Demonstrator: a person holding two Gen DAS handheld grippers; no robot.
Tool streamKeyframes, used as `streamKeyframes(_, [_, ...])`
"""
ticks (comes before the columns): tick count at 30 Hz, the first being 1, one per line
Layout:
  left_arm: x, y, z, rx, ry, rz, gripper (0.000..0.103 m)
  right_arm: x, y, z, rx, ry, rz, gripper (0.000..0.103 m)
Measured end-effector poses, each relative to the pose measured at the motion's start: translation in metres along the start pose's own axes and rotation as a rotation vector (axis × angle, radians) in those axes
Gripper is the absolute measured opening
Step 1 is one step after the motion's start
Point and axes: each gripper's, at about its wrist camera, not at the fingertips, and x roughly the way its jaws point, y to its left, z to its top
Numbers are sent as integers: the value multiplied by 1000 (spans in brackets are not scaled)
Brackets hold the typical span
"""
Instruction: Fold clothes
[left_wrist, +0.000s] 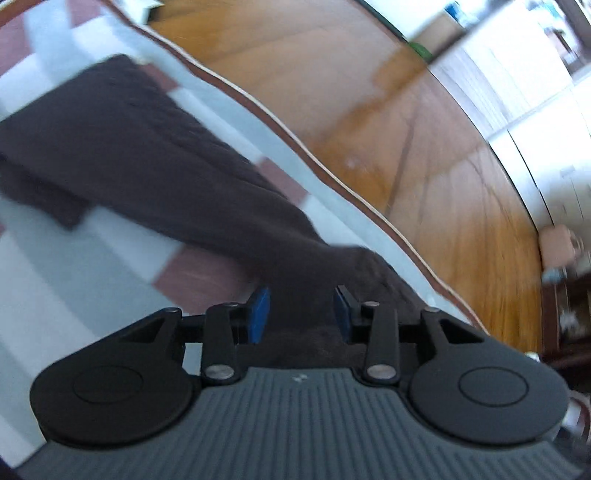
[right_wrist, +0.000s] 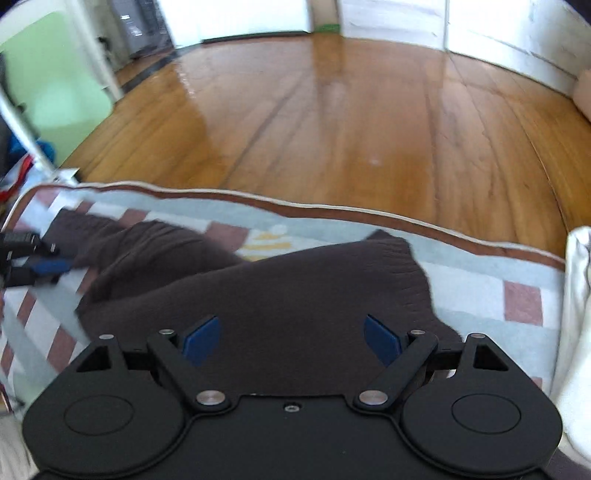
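Dark brown knit garment (right_wrist: 295, 295) lies flat, blurred.

The garment (right_wrist: 258, 288) lies on the bedspread (right_wrist: 480, 284) (near its edge), floor (right_wrist: 332, 122) beyond.

No legible text, label, brand or number in either wrist view. Only candidate: a small pale mark on the grey ribbed housing (left_wrist: 295, 378) just behind the fingers (left_wrist: 260, 314) of the left gripper, too small and blurred to read. Motion blur smears everything beyond the fingers.
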Motion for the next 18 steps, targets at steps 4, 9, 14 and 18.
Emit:
streamKeyframes(4, [0,-17,-5,86,-32,4,37,38,-24,48,156,80,-15,89])
streamKeyframes(9, [-6,-38,-4,211,-107,46,45,79,-36,67,292,149,-52,88])
streamKeyframes(14, [9,-31,-6,193,-49,23,46,115,-40,81,288,201,-175,88])
streamKeyframes(18, [15,-30,-7,210,-31,48,46,132,-39,72,200,304,-219,37])
